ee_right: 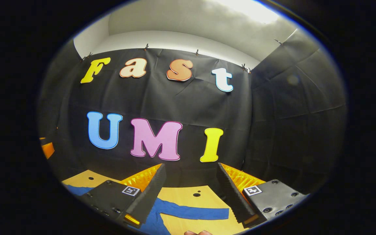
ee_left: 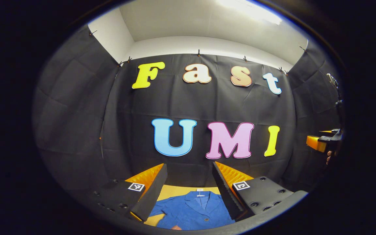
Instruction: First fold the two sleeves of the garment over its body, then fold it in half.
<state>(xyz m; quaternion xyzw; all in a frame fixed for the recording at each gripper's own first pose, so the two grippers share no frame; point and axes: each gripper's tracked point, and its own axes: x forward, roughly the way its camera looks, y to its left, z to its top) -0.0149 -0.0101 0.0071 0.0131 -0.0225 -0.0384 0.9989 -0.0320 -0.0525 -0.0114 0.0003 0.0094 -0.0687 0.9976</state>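
A blue button-front garment (ee_left: 191,209) lies flat on the yellow table (ee_left: 171,191), its collar (ee_left: 201,195) towards the far wall. In the left gripper view, my left gripper (ee_left: 189,166) hangs open above the collar and chest, holding nothing. In the right gripper view, one blue sleeve (ee_right: 194,212) stretches out flat to the right across the table (ee_right: 181,195). My right gripper (ee_right: 191,165) is open over that sleeve and apart from it. The right gripper (ee_left: 317,143) also appears at the far right of the left gripper view, held by a hand.
The black cloth wall stands close behind the table on three sides. Small dark holes (ee_right: 196,195) dot the tabletop near the sleeve. A fingertip (ee_right: 197,232) shows at the bottom edge of the right gripper view. The left gripper (ee_right: 47,149) peeks in at the far left.
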